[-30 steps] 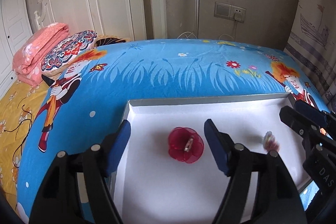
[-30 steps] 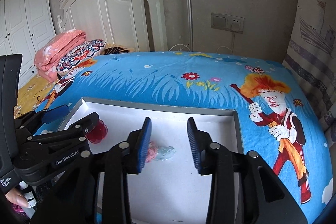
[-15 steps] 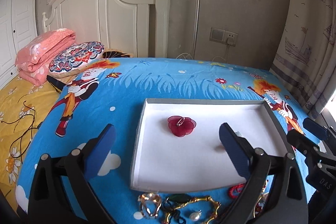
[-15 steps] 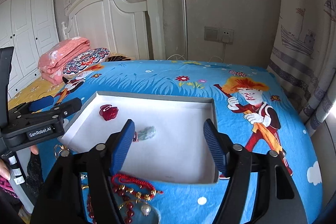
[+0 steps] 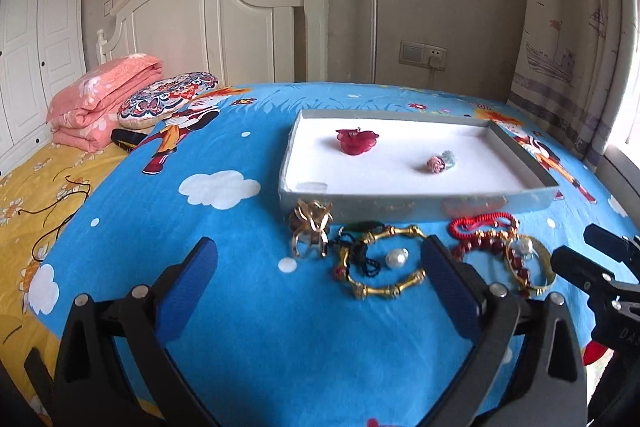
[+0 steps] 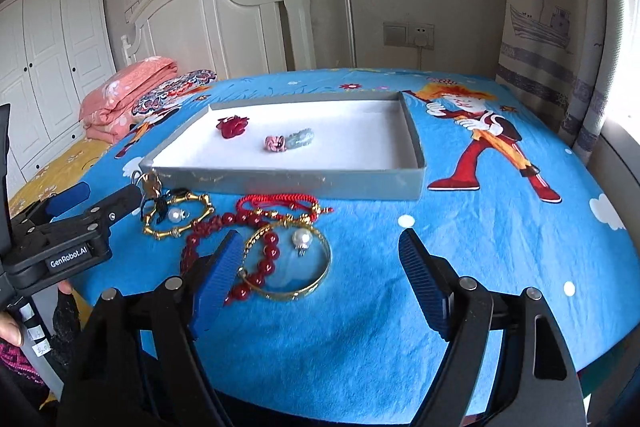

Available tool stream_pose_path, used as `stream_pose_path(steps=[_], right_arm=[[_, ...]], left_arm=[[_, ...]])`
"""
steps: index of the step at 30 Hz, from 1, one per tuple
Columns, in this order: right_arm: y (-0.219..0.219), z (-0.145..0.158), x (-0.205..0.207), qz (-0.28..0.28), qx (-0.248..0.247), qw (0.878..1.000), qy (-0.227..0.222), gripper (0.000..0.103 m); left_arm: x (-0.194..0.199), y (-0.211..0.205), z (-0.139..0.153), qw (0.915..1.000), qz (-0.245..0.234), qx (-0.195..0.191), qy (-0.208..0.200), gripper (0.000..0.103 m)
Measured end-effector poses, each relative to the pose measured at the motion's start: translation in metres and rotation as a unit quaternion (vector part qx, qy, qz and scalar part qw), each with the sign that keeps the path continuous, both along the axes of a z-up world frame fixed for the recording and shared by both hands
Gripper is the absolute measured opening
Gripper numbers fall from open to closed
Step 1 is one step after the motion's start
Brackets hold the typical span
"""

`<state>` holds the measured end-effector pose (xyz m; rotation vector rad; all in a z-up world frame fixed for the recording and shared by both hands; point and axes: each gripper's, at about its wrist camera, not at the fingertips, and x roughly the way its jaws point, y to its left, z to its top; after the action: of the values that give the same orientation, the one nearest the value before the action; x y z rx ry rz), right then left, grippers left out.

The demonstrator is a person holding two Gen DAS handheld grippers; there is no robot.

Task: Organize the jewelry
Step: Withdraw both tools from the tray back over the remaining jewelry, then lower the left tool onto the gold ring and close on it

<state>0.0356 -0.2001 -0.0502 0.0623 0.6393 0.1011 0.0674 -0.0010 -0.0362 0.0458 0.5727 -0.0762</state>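
Note:
A grey tray (image 5: 420,203) (image 6: 288,183) with a white floor lies on the blue bedspread. In it are a red flower piece (image 5: 357,141) (image 6: 233,126) and a pink and pale blue piece (image 5: 440,162) (image 6: 289,141). In front of the tray lie a gold clip (image 5: 311,231), a gold bamboo bracelet (image 5: 384,261) (image 6: 178,217), a pearl (image 5: 397,259), red cord and bead bracelets (image 5: 482,233) (image 6: 280,207) and a gold bangle (image 6: 290,259). My left gripper (image 5: 320,291) and right gripper (image 6: 324,279) are open and empty, held back above the loose jewelry.
A folded pink blanket (image 5: 100,99) and a patterned pillow (image 5: 168,99) lie at the far left by the white headboard (image 5: 208,27). A curtain (image 5: 576,27) hangs at the right. The bed edge runs along the near side.
Both grippers have pulled back from the tray toward the near edge of the bed and opened wider. The loose jewelry in front of the tray has come into view.

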Motion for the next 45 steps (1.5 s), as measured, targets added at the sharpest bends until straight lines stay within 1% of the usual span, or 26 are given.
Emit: stream_pose_path(steps=[4,7,10,13,19,21,24,26,27,29,30,32,34,35,39,40,41,42,45], right_arm=[[0.012,-0.012,0.0,0.01,-0.009,1.0,0.01,0.075],[0.013,-0.012,0.006,0.01,-0.006,1.0,0.012,0.075],[0.01,-0.013,0.013,0.004,0.005,1.0,0.019,0.075],[0.012,-0.014,0.02,0.003,0.007,1.0,0.023,0.075],[0.016,-0.017,0.029,-0.001,0.0,1.0,0.027,0.075],[0.016,-0.017,0.029,-0.003,0.0,1.0,0.026,0.075],[0.014,-0.017,0.028,-0.007,0.001,1.0,0.024,0.072],[0.012,-0.017,0.027,-0.008,0.003,1.0,0.022,0.072],[0.012,-0.017,0.027,-0.009,0.002,1.0,0.021,0.072],[0.011,-0.018,0.025,-0.009,0.001,1.0,0.018,0.071],[0.011,-0.018,0.025,-0.009,0.001,1.0,0.018,0.071],[0.012,-0.018,0.023,-0.009,0.0,1.0,0.017,0.071],[0.013,-0.018,0.023,-0.008,-0.003,1.0,0.017,0.071],[0.014,-0.019,0.023,-0.007,-0.005,1.0,0.017,0.071],[0.017,-0.02,0.024,-0.005,-0.015,1.0,0.016,0.071],[0.019,-0.02,0.024,-0.005,-0.018,1.0,0.014,0.07],[0.02,-0.02,0.025,-0.002,-0.02,1.0,0.013,0.066],[0.02,-0.019,0.026,0.003,-0.019,1.0,0.012,0.057],[0.022,-0.015,0.03,0.008,-0.02,1.0,0.01,0.058]], left_arm=[[-0.016,-0.004,-0.013,0.9998,-0.018,0.013,-0.002,0.098],[-0.02,0.001,-0.018,0.9999,-0.015,0.007,-0.001,0.098],[-0.016,0.01,-0.02,1.0,0.0,-0.006,0.007,0.098],[-0.012,0.014,-0.023,0.9998,0.007,-0.01,0.017,0.098],[-0.004,0.014,-0.021,0.9999,0.009,-0.004,0.011,0.098],[0.005,0.014,-0.019,0.9998,0.012,-0.009,0.009,0.096],[0.021,0.013,-0.014,0.9995,0.014,-0.021,0.016,0.089],[0.031,0.013,-0.012,0.9994,0.022,-0.023,0.016,0.079],[0.036,0.012,-0.011,0.9993,0.024,-0.023,0.018,0.077],[0.044,0.012,-0.012,0.9986,0.023,-0.031,0.036,0.061],[0.047,0.012,-0.013,0.9984,0.023,-0.03,0.043,0.056],[0.048,0.012,-0.018,0.9979,0.026,-0.031,0.052,0.037],[0.052,0.013,-0.02,0.9971,0.027,-0.036,0.061,0.028],[0.054,0.013,-0.021,0.9967,0.026,-0.039,0.066,0.025],[0.056,0.016,-0.021,0.9954,0.03,-0.049,0.076,0.025],[0.056,0.016,-0.02,0.995,0.032,-0.054,0.078,0.025],[0.056,0.015,-0.019,0.9949,0.033,-0.055,0.078,0.025],[0.057,0.014,-0.018,0.9951,0.034,-0.053,0.076,0.025],[0.057,0.012,-0.018,0.9949,0.036,-0.053,0.078,0.025]])
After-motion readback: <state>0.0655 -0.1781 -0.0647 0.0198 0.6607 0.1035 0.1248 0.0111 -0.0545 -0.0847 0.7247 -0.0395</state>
